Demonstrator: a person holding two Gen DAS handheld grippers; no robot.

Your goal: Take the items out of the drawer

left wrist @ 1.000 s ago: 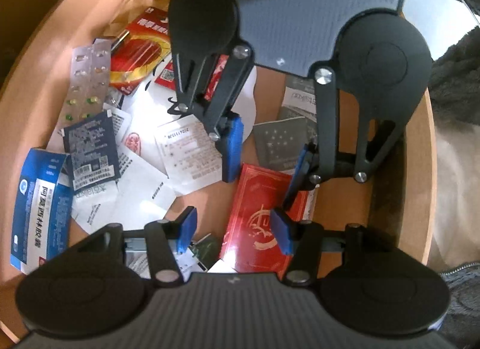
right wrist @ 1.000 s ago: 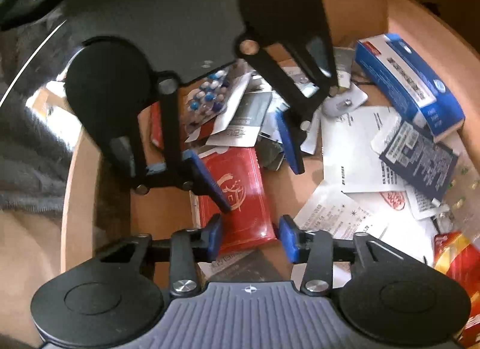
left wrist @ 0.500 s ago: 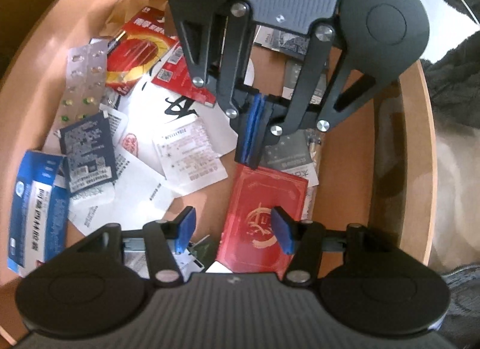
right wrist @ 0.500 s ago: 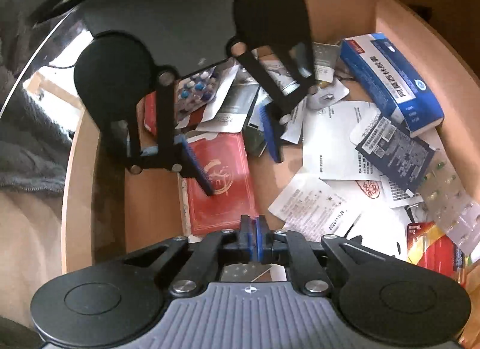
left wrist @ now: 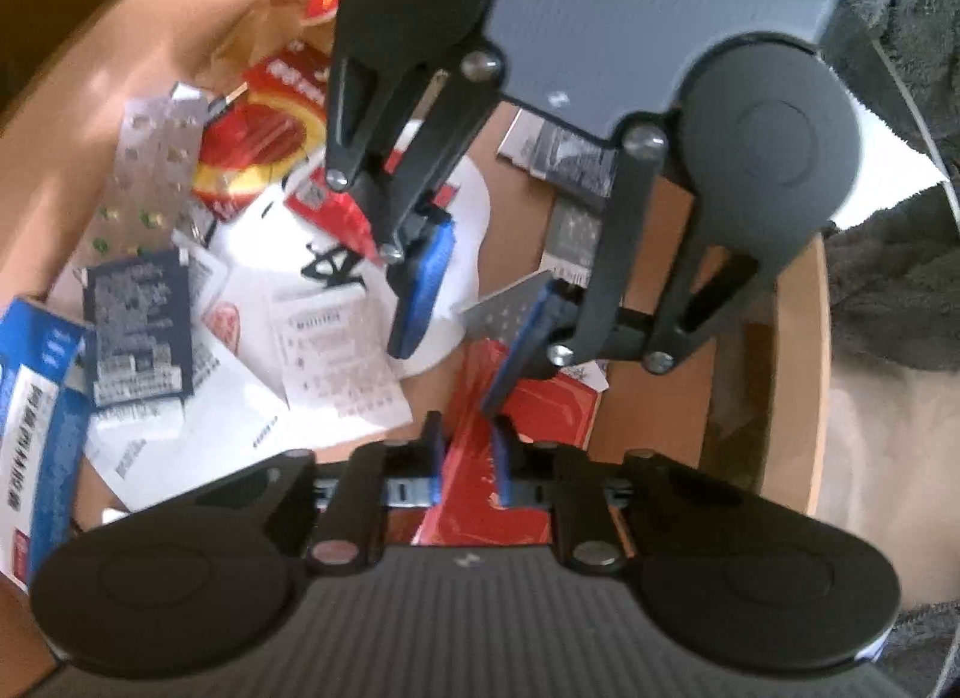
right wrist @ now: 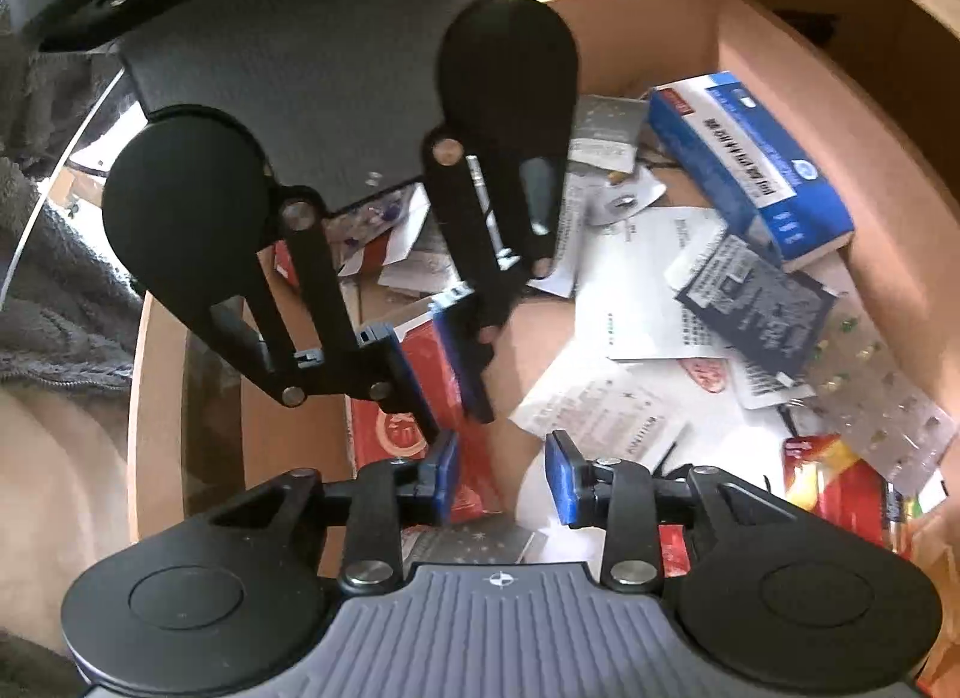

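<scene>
Drawer (right wrist: 744,38) clutter surrounds the red booklet (left wrist: 540,404) lying flat on its floor. Left gripper (left wrist: 468,458) straddles the booklet, jaws narrowly parted, possibly touching it. Right gripper (right wrist: 504,476) hangs open, empty, beside receipts (right wrist: 600,398).
</scene>
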